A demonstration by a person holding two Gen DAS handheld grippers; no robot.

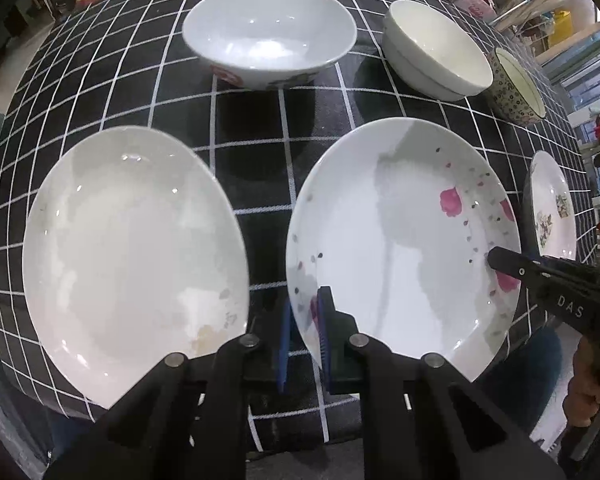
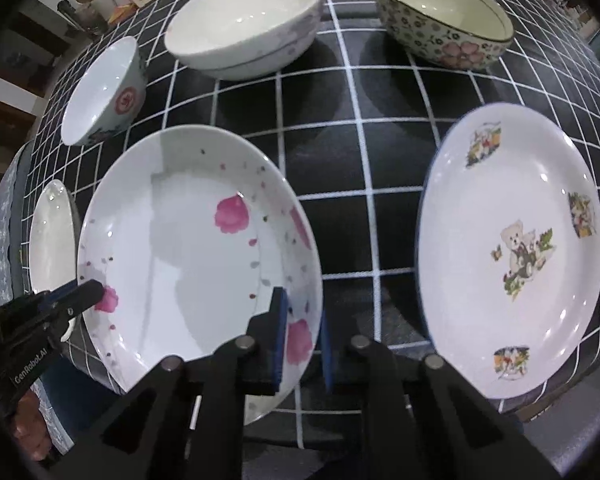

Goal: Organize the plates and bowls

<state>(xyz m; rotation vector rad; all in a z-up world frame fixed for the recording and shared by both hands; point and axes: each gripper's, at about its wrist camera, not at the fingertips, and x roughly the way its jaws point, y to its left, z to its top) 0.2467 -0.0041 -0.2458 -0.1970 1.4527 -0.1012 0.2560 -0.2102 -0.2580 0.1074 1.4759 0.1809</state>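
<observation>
glossy ceramic plates; matt cloth tablecloth

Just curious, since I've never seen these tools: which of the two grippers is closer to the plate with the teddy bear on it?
The right gripper. It is clamped on the pink-flowered plate's rim facing the teddy bear plate. The left gripper grips the flowered plate's opposite rim, farther away.

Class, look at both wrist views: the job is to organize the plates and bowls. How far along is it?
Done: nothing looks stacked; the three bowls and the plates stand apart on the checked tablecloth.
In hand: both the left gripper and the right gripper pinch opposite rims of the pink-flower plate.
Left: the plain white plate, the teddy-bear plate and all the bowls.
</observation>
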